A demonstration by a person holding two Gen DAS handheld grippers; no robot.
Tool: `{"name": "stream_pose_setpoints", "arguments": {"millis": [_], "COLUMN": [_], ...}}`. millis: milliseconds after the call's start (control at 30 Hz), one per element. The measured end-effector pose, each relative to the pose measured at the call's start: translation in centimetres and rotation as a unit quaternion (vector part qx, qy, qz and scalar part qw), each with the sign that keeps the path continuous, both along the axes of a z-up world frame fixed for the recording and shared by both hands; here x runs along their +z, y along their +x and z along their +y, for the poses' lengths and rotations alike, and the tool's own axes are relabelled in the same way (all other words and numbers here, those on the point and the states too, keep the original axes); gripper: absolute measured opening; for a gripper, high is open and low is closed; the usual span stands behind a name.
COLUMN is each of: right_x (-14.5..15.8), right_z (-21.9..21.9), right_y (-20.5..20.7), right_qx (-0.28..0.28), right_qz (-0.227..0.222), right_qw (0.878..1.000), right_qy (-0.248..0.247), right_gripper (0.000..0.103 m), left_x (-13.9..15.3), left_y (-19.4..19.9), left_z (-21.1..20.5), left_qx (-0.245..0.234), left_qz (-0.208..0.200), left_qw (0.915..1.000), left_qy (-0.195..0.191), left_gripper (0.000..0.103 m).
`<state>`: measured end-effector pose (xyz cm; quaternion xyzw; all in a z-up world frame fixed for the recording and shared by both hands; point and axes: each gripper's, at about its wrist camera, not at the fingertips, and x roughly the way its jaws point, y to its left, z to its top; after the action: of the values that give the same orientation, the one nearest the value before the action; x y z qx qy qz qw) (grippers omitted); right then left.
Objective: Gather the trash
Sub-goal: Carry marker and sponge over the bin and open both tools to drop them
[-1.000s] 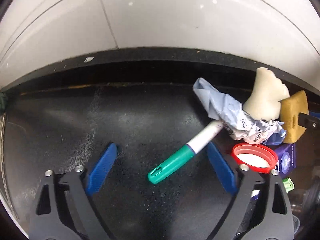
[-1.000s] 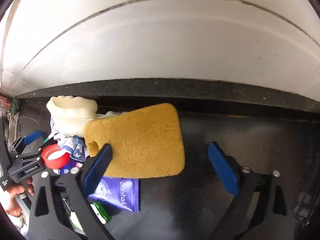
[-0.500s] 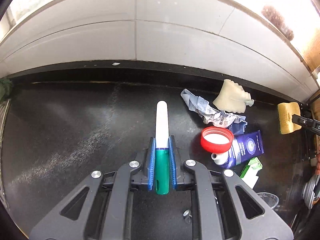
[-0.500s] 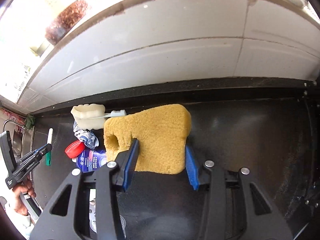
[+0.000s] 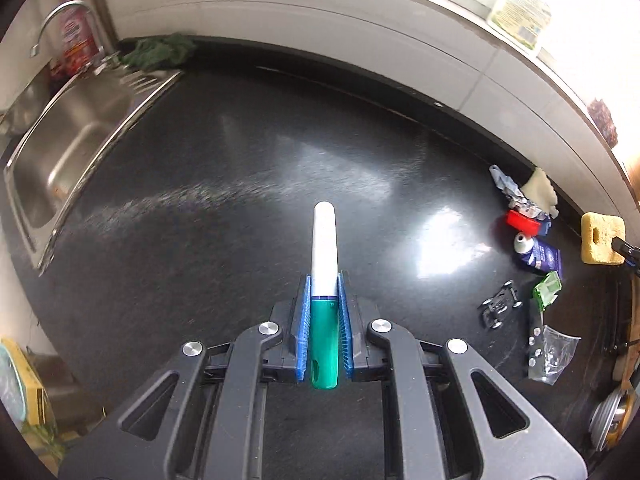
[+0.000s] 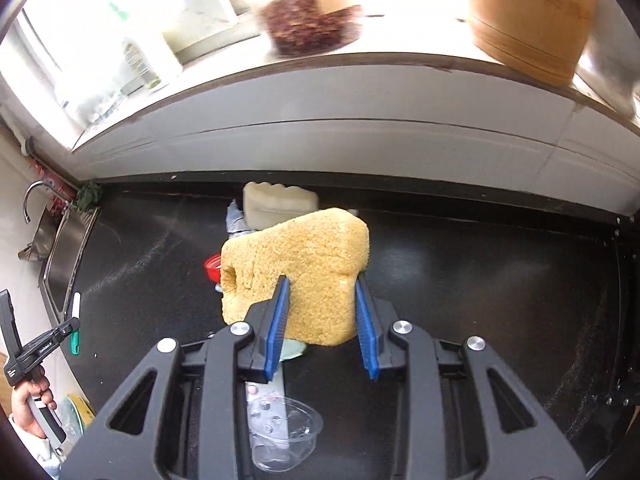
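Observation:
My left gripper [image 5: 324,292] is shut on a green and white marker [image 5: 325,256], held high above the black counter [image 5: 240,208]. My right gripper [image 6: 322,286] is shut on a yellow sponge [image 6: 296,264], lifted off the counter; the sponge also shows in the left wrist view [image 5: 600,238]. A trash pile lies at the back: crumpled paper [image 5: 508,184], white foam piece [image 6: 280,202], red cap [image 5: 522,222], blue packet [image 5: 540,258], green item [image 5: 546,288].
A steel sink [image 5: 68,136] with a faucet [image 5: 60,16] lies left of the counter. A clear plastic cup [image 6: 286,436] and a blister strip [image 6: 266,392] lie below the right gripper. A small toy car [image 5: 498,304] and a plastic bag [image 5: 554,354] lie right.
Both grippers closed on their objects, the marker and the sponge, and have since risen well above the counter, so both views now take in much more of it.

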<state>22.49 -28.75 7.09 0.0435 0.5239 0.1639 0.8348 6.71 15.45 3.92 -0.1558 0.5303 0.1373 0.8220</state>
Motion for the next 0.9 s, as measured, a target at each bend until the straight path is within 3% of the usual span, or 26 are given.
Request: {"name": "stream_pose_setpoints", "arguments": {"millis": [267, 533, 700, 900], "right_x": [2.5, 3.2, 3.1, 1.2], "right_z": [12.8, 28.0, 37.0, 47.3], "right_y": [-2.0, -7.0, -13.4, -24.3], "right_qx": [0.125, 0.265, 0.362, 0.491], "right_qz": [-0.011, -0.003, 0.014, 0.042], "right_qw": [0.992, 0.964, 0.931, 0.869], "right_qy": [0.017, 0.032, 0.039, 0.029], "right_gripper": [0.031, 0.031, 0.030, 0.030], "left_x": [0.2, 0.2, -0.2, -1.7], "left_y": [-10.7, -23.5, -31.9, -40.8], "left_z": [6.7, 11.8, 13.5, 14.6], "left_qx": [0.126, 0.254, 0.328, 0.406], "left_qz": [0.002, 0.010, 0.019, 0.035], "left_qw": [0.9921, 0.9672, 0.9446, 0.9130], "left_qy": [0.000, 0.002, -0.001, -0.015], "left_gripper": [0.012, 0.012, 0.012, 0.012]}}
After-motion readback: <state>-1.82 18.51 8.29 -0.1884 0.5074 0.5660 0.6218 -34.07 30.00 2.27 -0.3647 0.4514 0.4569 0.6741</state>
